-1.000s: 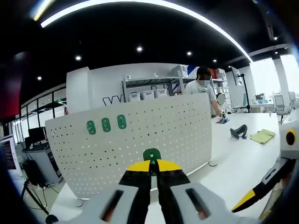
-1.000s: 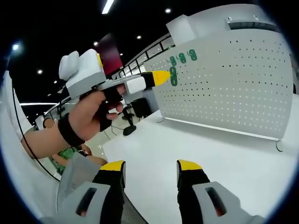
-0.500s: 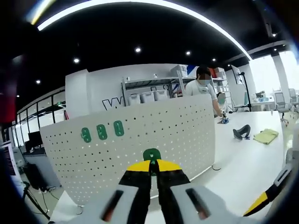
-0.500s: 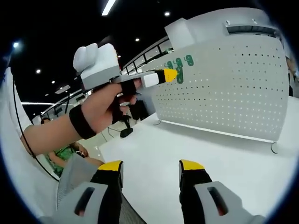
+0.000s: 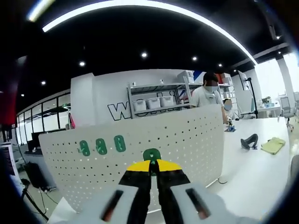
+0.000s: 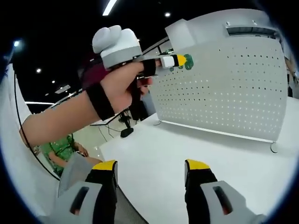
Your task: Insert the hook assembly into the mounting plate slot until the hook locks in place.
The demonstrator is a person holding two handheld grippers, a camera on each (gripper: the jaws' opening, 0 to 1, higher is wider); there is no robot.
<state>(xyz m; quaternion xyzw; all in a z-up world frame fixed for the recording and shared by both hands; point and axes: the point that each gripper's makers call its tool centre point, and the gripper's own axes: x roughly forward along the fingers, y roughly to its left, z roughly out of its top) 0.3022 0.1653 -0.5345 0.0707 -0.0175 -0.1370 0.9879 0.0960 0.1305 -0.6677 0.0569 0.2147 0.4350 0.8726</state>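
Three hooks [image 5: 101, 145] already hang; the left tool [image 5: 151, 164], clamped on a fourth hook [image 5: 151, 155], nears the board [image 5: 187, 140], the right tool [image 6: 150, 169] apart.

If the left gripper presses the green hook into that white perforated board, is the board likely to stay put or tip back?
The perforated board stands upright on small feet at its lower edge, so a high push may rock or slide it. It looks thin and curved, so probably light and slightly springy. The green hook, pinched in the left gripper, looks small and rigid, and little force should be needed.
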